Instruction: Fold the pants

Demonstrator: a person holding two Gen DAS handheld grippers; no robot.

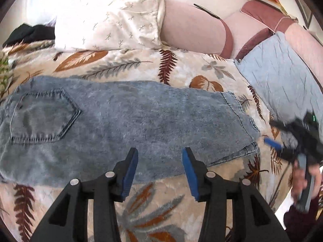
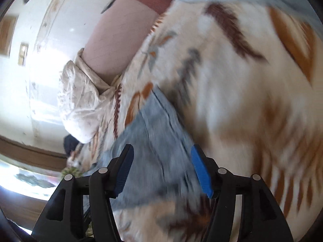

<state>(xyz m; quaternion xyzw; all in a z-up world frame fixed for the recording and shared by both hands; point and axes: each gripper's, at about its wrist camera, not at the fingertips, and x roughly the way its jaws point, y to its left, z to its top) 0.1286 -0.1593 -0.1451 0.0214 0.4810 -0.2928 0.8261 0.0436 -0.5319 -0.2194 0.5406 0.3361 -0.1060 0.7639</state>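
- One pair of pants, light-wash denim, folded lengthwise into one long strip, flat across the bed; waist and one back pocket at left, hems at right.
- One bedspread, cream with leaf print, beneath the pants.
- Two pillows: one white patterned, one pale blue.
- One dark garment at far left.
- One left gripper: fingers spread wide, holding nothing, above the near edge of the denim.
- One right gripper: fingers wide apart, holding nothing, over the hem end; view blurred.
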